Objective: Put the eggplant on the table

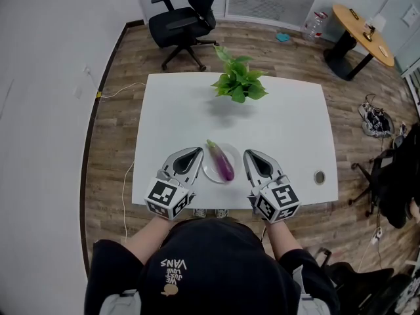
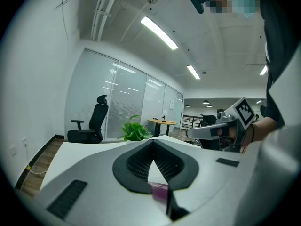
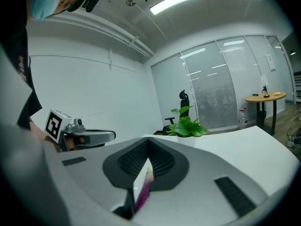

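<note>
A purple eggplant [image 1: 223, 163] with a green stem end lies on a small white plate [image 1: 210, 171] near the front edge of the white table [image 1: 177, 117]. My left gripper [image 1: 195, 151] rests just left of the plate, its jaws shut and holding nothing. At the plate's right side my right gripper [image 1: 251, 154] is likewise shut and bare. In the left gripper view the jaw tips meet at the left gripper [image 2: 153, 142], and a bit of eggplant [image 2: 160, 189] shows through the gap below. The right gripper view shows the right gripper [image 3: 148, 140] shut, with the eggplant [image 3: 145, 189] behind the gap.
A leafy potted plant [image 1: 238, 81] stands at the table's far middle. A small round object [image 1: 319, 176] sits near the front right corner. A black office chair [image 1: 184, 18] is beyond the table, a round wooden table [image 1: 363, 31] at far right, and cables lie on the floor.
</note>
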